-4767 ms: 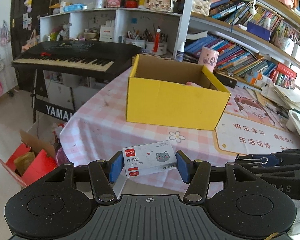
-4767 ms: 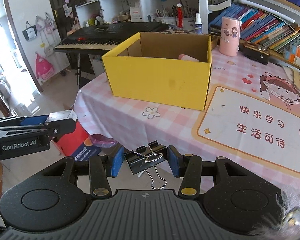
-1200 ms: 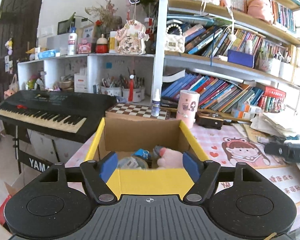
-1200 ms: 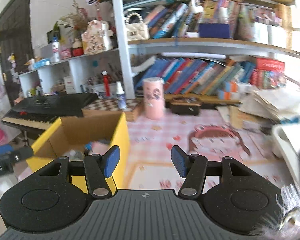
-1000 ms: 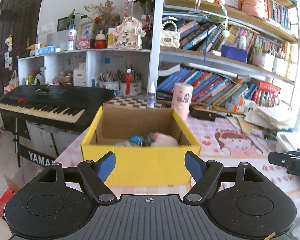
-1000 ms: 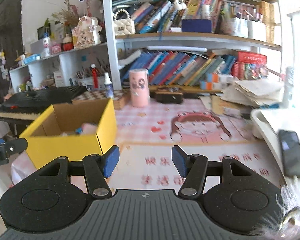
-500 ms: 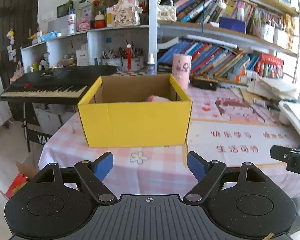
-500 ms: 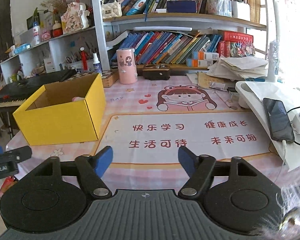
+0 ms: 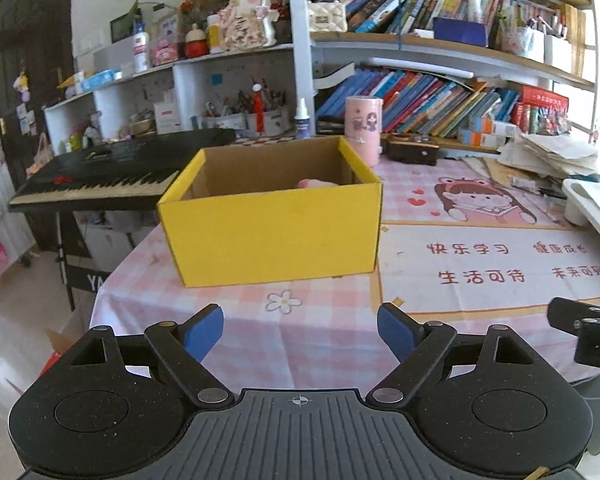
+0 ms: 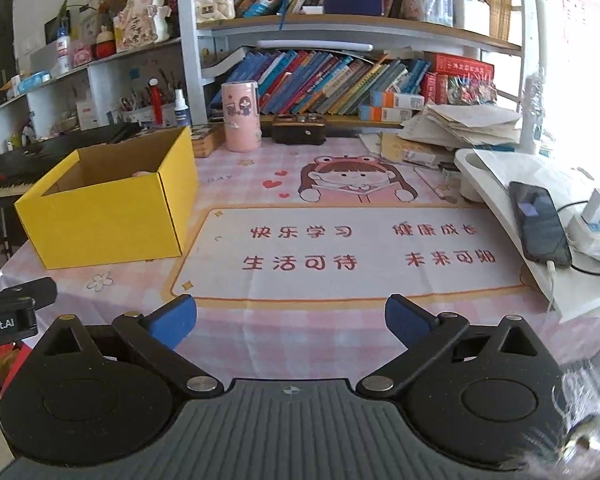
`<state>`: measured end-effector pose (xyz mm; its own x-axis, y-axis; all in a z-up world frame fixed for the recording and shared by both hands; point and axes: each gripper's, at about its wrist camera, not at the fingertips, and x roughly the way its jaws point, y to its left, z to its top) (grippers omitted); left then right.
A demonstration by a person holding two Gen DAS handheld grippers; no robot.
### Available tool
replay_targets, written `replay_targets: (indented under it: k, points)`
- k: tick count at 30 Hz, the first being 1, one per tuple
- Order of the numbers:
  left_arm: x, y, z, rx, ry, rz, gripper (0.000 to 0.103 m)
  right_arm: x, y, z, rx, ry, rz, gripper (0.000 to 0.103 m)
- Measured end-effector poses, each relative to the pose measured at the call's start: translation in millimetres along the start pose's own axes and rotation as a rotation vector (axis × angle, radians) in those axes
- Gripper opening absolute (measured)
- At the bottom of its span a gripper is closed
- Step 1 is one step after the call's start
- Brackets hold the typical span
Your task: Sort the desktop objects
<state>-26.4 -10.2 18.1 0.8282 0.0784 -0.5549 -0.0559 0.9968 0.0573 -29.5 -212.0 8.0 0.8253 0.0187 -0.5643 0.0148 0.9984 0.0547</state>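
I am holding my left gripper (image 9: 300, 330) and my right gripper (image 10: 291, 316) spread wide and empty, their jaws having just been opening with nothing between them, low in each frame over the pink checked tablecloth (image 9: 320, 332). The open yellow cardboard box (image 9: 272, 236), centre of the left view, is showing a pink object (image 9: 318, 183) inside, and no loose item is lying on the cloth, so I am judging the sorting nearly finished. Red Chinese characters (image 10: 300, 262) are reading on the white desk mat (image 10: 380, 280), and "Robot.AI" is showing at the far left of my right view.
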Motion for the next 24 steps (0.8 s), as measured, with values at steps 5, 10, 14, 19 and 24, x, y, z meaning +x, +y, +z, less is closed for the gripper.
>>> replay_targets:
  k: [5, 10, 14, 19, 24]
  points:
    - [-3, 8, -2, -0.027, 0.0, -0.006, 0.087, -5, 5, -3, -0.024, -0.001, -0.011, 0.102]
    - [-3, 12, -4, -0.023, 0.01, -0.019, 0.087, -8, 9, -5, -0.03, 0.002, 0.007, 0.102]
    - [-4, 15, -4, -0.025, 0.012, -0.024, 0.087, -8, 10, -5, -0.019, 0.012, 0.015, 0.102]
    - [-7, 15, -6, -0.012, 0.009, -0.038, 0.087, -10, 13, -5, -0.019, 0.014, 0.02, 0.102]
    - [-6, 14, -6, 0.001, 0.017, -0.048, 0.088, -10, 14, -6, -0.021, 0.021, 0.021, 0.102]
